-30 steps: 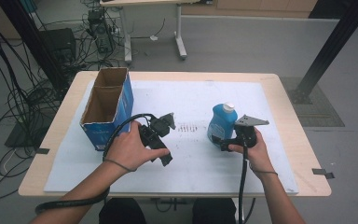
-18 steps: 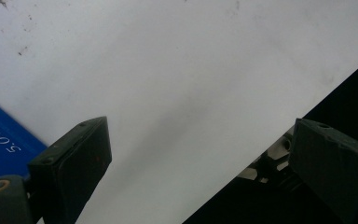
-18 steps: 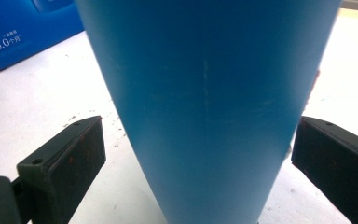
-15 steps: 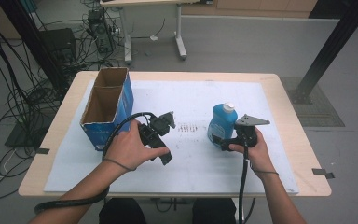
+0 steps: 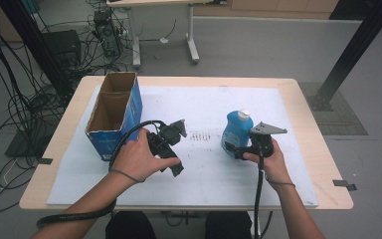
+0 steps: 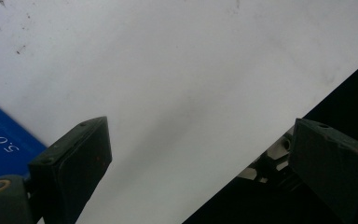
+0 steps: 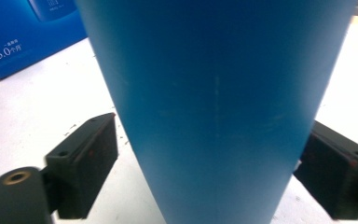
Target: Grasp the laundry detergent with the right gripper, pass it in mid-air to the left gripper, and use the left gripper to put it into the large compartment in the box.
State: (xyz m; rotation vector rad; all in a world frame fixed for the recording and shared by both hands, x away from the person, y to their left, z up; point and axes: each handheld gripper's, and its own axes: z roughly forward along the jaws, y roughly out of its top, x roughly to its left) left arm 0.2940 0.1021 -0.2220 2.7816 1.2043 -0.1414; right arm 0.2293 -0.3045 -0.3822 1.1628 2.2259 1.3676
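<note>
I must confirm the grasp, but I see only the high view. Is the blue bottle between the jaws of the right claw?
Observer: Yes. In the right gripper view the blue bottle stands between the jaws of the right claw, which have just been closing. A thin gap shows beside one pad.
Operator: And the left claw?
Observer: The left gripper view shows the left claw wide open, with nothing between its jaws, over the white sheet.
Operator: Is anything close to it?
Observer: A corner of the blue box shows beside one jaw.
</note>
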